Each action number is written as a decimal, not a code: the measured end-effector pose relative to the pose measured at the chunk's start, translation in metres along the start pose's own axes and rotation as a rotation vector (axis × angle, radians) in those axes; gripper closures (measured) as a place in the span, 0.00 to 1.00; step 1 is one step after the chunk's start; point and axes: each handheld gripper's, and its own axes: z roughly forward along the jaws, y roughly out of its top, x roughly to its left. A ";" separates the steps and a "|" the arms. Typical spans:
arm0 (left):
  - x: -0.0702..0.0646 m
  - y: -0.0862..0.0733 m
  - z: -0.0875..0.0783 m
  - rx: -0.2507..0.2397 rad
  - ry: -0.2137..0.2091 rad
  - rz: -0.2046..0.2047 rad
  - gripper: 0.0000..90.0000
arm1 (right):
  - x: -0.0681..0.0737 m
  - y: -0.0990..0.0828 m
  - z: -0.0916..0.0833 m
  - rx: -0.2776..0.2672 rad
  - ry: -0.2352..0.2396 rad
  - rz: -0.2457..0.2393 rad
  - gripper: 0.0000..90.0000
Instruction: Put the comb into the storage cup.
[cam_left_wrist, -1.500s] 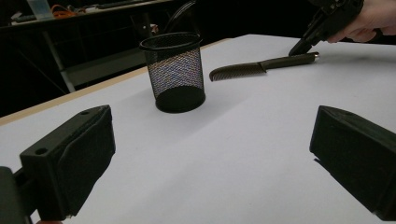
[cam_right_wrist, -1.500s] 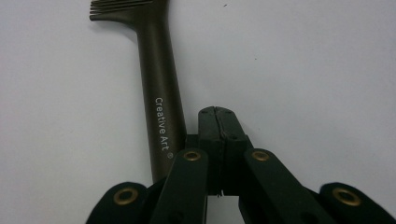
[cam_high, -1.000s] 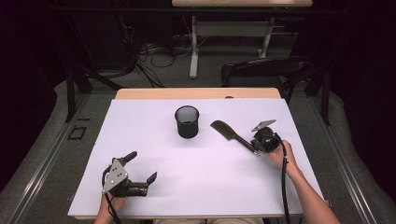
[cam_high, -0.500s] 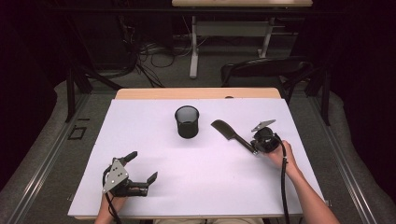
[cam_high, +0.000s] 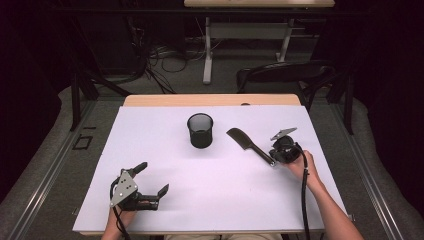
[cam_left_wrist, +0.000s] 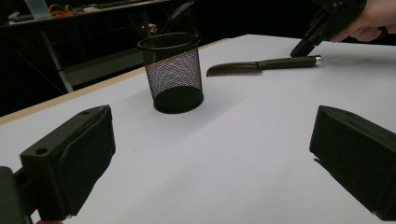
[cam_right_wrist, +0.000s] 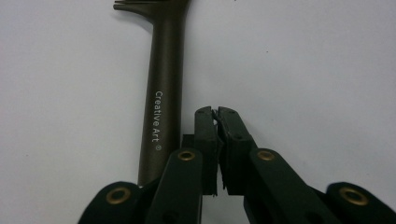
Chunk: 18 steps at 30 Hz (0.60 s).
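The comb (cam_high: 250, 145) lies flat on the desk (cam_high: 210, 200), right of centre, its handle end beside the right gripper (cam_right_wrist: 215, 112). That gripper's fingers are pressed almost together with nothing between them — the handle runs just left of them. The comb looks light, stiff and smooth, probably plastic; the bare handle is the place to grip, clear of the teeth. The left gripper (cam_high: 152, 177) rests at the near left, fingers spread wide. A mesh cup (cam_high: 200, 130) stands upright mid-desk. White, smooth surface — a low-lying thing may slide. The room beyond is dark, with cables on the floor.
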 end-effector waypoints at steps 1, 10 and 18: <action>0.000 0.000 0.000 0.000 0.000 0.002 0.00 | -0.002 0.000 -0.002 -0.015 0.004 0.009 0.90; 0.000 0.000 0.000 0.004 0.000 0.004 0.00 | -0.007 0.004 -0.011 -0.026 0.015 0.052 0.59; 0.000 0.000 0.000 0.004 0.001 0.004 0.00 | -0.009 0.007 -0.020 -0.025 0.030 0.047 0.35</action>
